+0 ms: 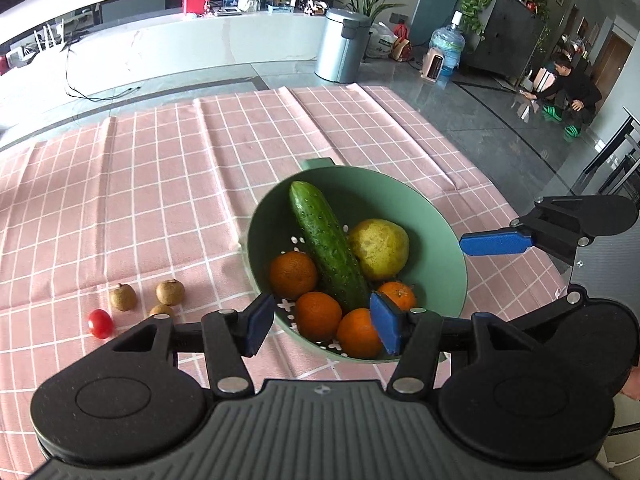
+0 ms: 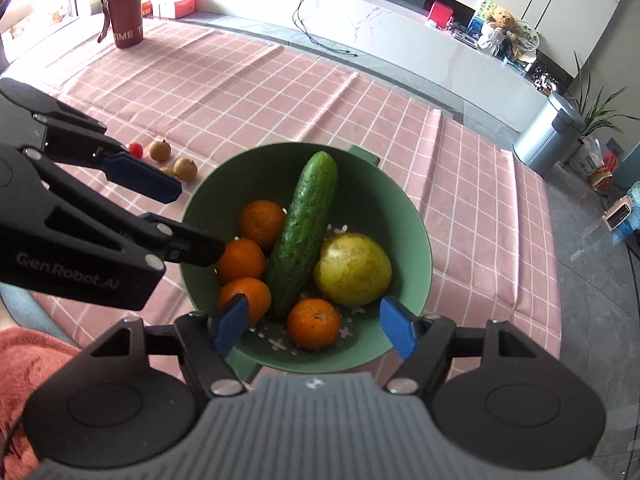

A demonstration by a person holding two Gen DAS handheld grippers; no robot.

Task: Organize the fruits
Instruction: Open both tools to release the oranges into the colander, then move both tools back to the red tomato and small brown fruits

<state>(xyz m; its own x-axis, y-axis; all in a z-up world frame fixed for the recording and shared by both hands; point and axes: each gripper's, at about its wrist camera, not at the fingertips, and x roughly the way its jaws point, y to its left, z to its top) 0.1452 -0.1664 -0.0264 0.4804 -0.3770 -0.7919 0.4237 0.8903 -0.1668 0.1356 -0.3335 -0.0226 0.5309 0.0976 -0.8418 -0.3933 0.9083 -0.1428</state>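
A green colander bowl (image 1: 448,240) (image 2: 400,208) stands on the pink checked tablecloth. It holds a cucumber (image 1: 326,244) (image 2: 304,232), a yellow-green pear (image 1: 380,248) (image 2: 352,268) and several oranges (image 1: 294,274) (image 2: 314,323). My left gripper (image 1: 322,326) is open and empty above the bowl's near rim. My right gripper (image 2: 316,330) is open and empty above the near rim too. Each gripper shows in the other's view: the right one (image 1: 496,242), the left one (image 2: 160,208). A cherry tomato (image 1: 100,323) (image 2: 136,149) and three brown longans (image 1: 123,297) (image 2: 160,149) lie left of the bowl.
A red-brown flask (image 2: 127,16) stands at the table's far left corner. The table's right edge (image 1: 460,132) drops to a grey floor with a metal bin (image 1: 344,44), a water bottle (image 1: 448,46) and a crouching person (image 1: 568,88).
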